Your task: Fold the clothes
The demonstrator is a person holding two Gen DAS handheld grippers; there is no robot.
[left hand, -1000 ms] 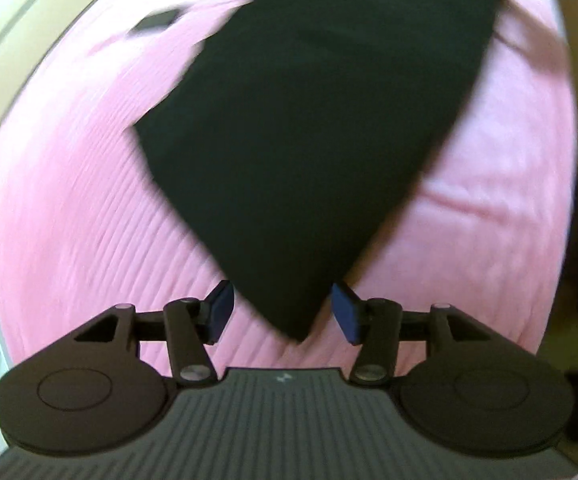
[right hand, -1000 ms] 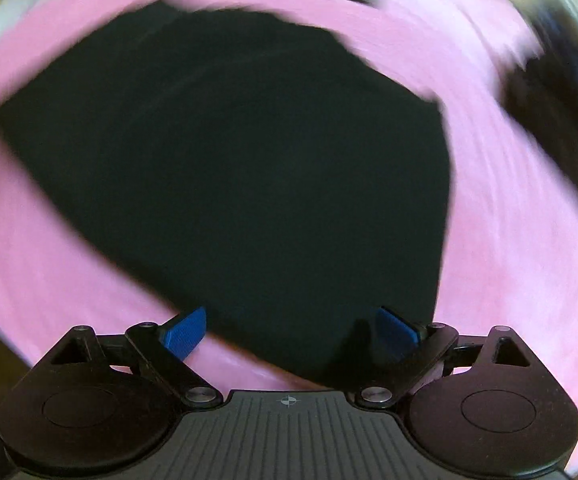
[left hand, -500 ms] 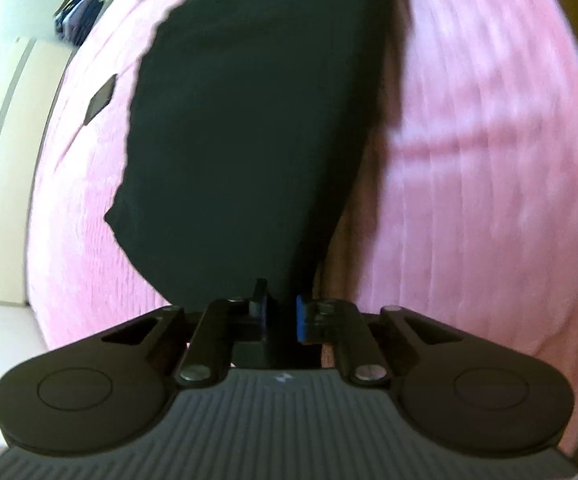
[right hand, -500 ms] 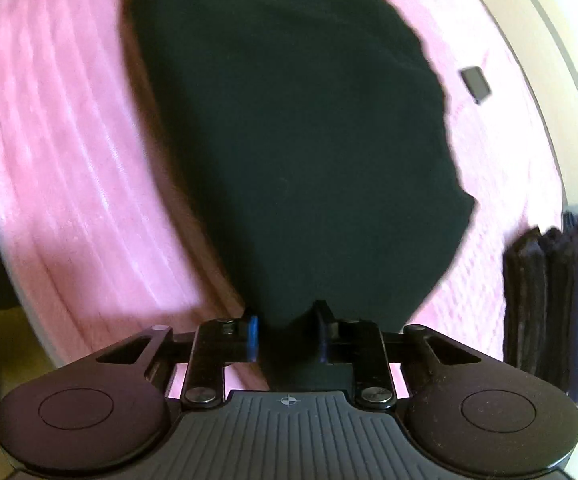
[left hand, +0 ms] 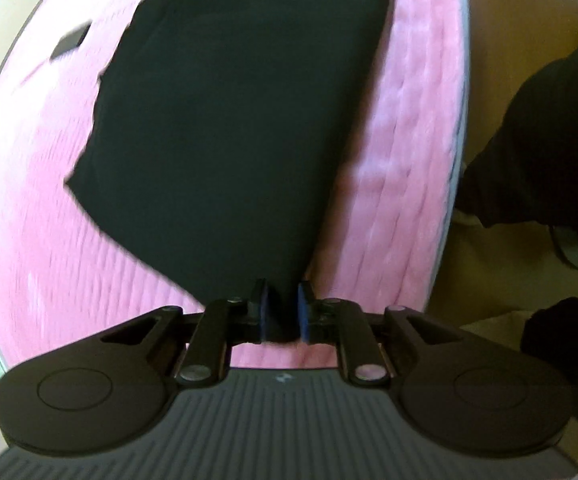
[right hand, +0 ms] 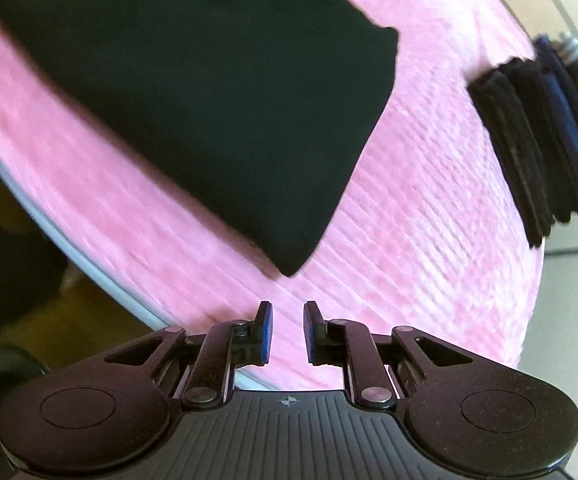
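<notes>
while flat, black garment (left hand: 229, 120) lengthwise ahead

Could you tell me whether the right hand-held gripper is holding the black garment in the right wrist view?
No, the right hand-held gripper is empty, and the black garment has its corner lying ahead of the fingertips on the pink cover.

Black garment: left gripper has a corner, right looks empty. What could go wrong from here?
1. The left gripper alone pinches the garment; pulling now could drag it askew or undo the fold.
2. The right gripper is apart from the near corner, with a narrow gap, so a regrasp may miss.
3. The garment lies near the pink cover's edge and could slide off.
</notes>
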